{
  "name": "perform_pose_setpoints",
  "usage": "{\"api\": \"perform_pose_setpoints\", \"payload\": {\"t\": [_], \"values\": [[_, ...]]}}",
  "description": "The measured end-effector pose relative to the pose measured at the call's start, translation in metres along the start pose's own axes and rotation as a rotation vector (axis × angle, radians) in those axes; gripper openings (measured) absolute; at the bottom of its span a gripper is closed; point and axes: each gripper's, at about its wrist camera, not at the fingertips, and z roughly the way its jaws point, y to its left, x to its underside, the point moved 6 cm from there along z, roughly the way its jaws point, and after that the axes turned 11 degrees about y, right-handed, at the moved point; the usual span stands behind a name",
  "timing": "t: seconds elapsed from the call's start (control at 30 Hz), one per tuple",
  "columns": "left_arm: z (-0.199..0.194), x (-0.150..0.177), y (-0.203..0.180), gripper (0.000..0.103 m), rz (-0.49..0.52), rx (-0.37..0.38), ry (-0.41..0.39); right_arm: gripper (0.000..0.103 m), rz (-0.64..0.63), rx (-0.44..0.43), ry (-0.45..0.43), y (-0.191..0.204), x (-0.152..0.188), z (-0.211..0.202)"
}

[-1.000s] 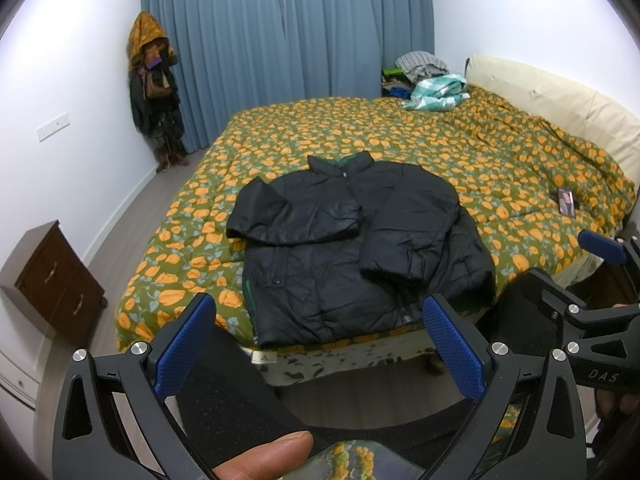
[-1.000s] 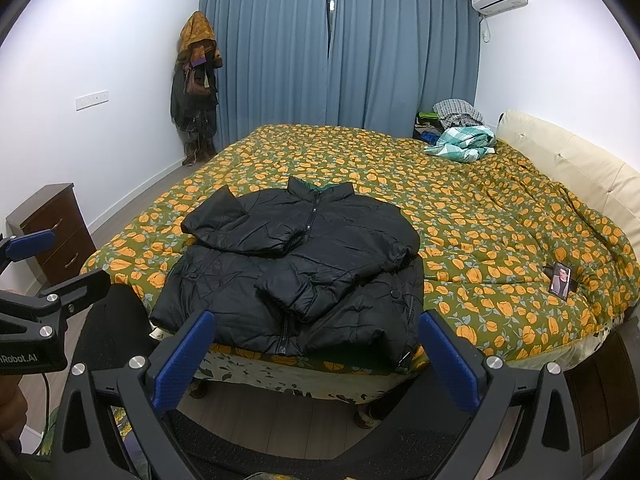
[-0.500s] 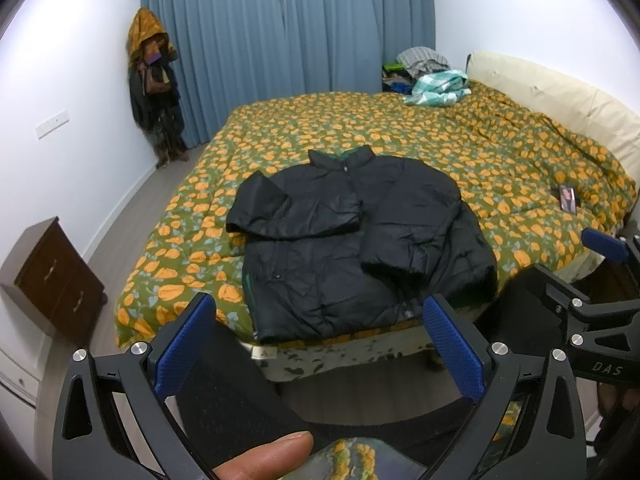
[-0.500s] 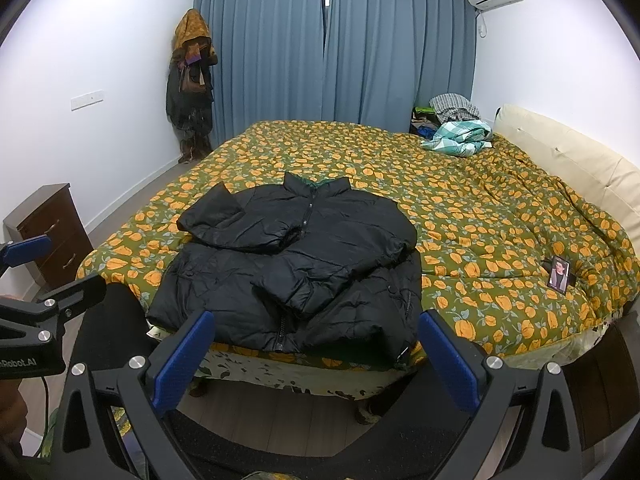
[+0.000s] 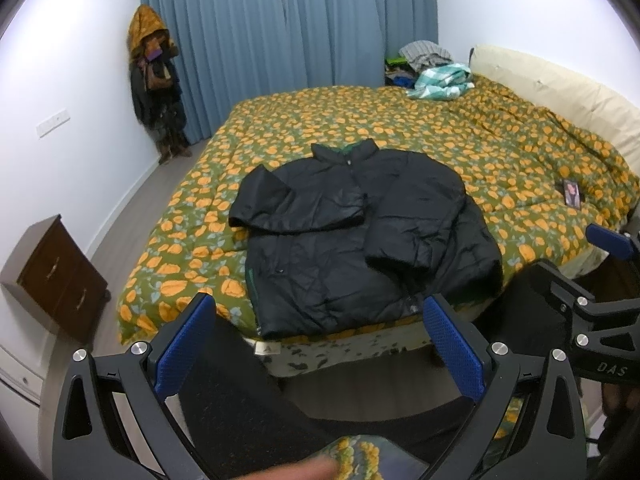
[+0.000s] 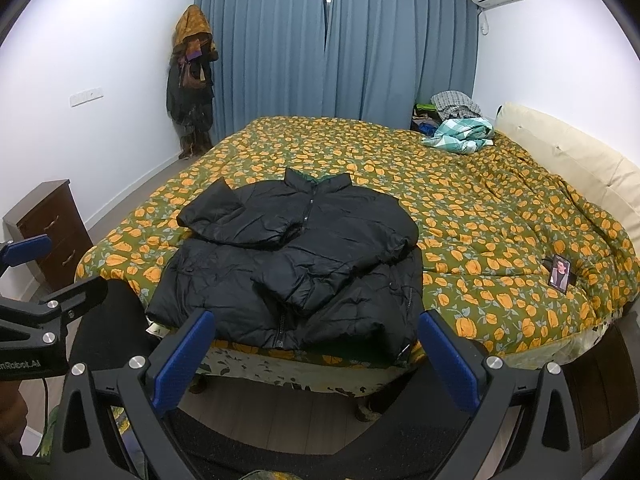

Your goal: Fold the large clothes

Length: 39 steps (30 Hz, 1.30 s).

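Observation:
A black puffer jacket [image 5: 360, 240] lies flat near the foot edge of the bed [image 5: 500, 168], collar toward the curtains, both sleeves folded across its front. From the right wrist view the jacket [image 6: 296, 268] hangs slightly over the bed edge. My left gripper [image 5: 318, 340] is open, held back from the bed above the floor, with nothing between its blue pads. My right gripper [image 6: 314, 354] is open too, also short of the jacket hem. Each gripper shows at the edge of the other's view.
The bed [image 6: 500, 208] has an orange-flowered quilt. A phone [image 6: 560, 274] lies on it at the right, crumpled clothes [image 6: 460, 134] at the far corner. A brown nightstand [image 5: 56, 276] stands left by the wall. Coats [image 6: 192, 80] hang in the corner by blue curtains [image 6: 340, 48].
Both grippers have drifted slightly, so the jacket sits a little higher in view. The thumb at the bottom of the left wrist view is blurred now. Jaws unchanged.

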Motion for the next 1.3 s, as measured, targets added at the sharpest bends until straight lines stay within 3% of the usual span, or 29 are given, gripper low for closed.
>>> {"api": "perform_pose_setpoints", "payload": {"t": [1.17,1.3], "values": [[0.007,0.004,0.0016,0.103,0.019,-0.05,0.035,0.103,-0.009,-0.002,0.009,0.0038,0.0001,0.0017],[0.0076,0.0049,0.0014,0.103,0.018,-0.05,0.039,0.103,-0.01,0.046,0.011,0.002,0.0029,0.0019]]}}
